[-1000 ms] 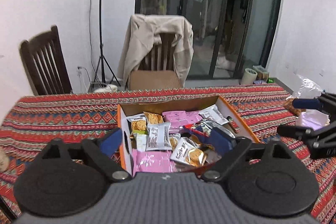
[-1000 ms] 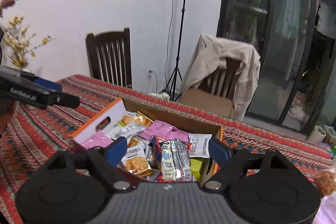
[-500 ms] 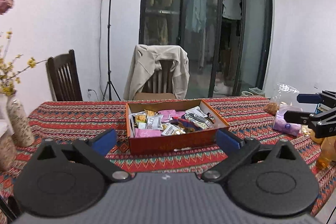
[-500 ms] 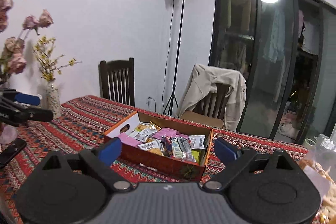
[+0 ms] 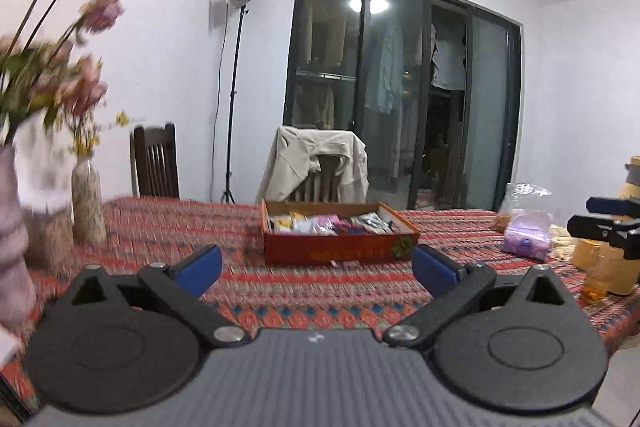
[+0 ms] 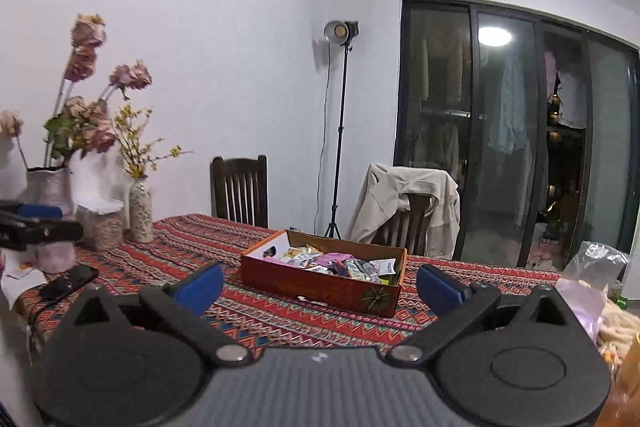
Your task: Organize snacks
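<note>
Left gripper: blue pads spread wide, nothing between them; only patterned tablecloth shows in the gap. The left jaws have opened a little further within the last second. Right gripper: pads equally spread and released, also empty; its jaws have just been opening, with no item between them.

Beyond the fingers, centre of both frames: the red box sits on the cloth, well apart from both sets of pads. It holds a loose heap of snack packets, pink, white and yellow wrappers mixed; single labels too small to read. No packet seen lying outside the box on the near cloth.

Further out. Left-wrist view: the right gripper shows at the right edge, beside a purple packet and a clear plastic bag. Vases with dried flowers at the left, blurred. Right-wrist view: small patterned vase at mid left, a dark phone at lower left, a jacket draped over a chair behind the box.

Judgement: packets look gathered in the box, both grippers stand clear and empty. This reads as the close of the packing step, or a pause between items.

Next move, if any: check the right-hand clutter for stray snacks. The purple packet is soft, so a pinch across its middle with light closing would suit. Otherwise nothing is left to grasp.
</note>
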